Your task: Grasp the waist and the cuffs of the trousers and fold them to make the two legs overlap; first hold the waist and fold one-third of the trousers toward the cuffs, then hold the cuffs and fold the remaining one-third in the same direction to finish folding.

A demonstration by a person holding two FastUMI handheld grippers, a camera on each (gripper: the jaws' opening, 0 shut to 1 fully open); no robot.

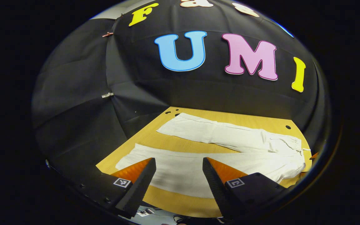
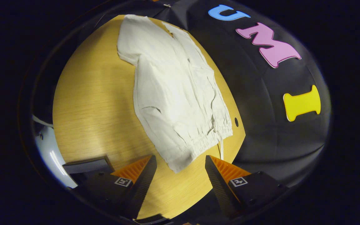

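Note:
White trousers (image 1: 227,147) lie flat on the wooden table (image 1: 173,195), legs spread apart in a V. In the left gripper view the near leg (image 1: 180,170) runs across just beyond my left gripper (image 1: 179,170), which is open and hovering above it; the cuffs lie to the left, the waist (image 1: 295,150) to the right. In the right gripper view the elastic waist (image 2: 198,142) with its drawstring lies just ahead of my right gripper (image 2: 180,167), which is open with the waist's near corner between its fingers, not pressed.
Black cloth walls surround the table on the far and right sides. Small holes (image 1: 288,127) dot the tabletop near its far edge. The table's near edge (image 2: 52,153) shows at the left of the right gripper view, with a dark block (image 2: 86,165) beside it.

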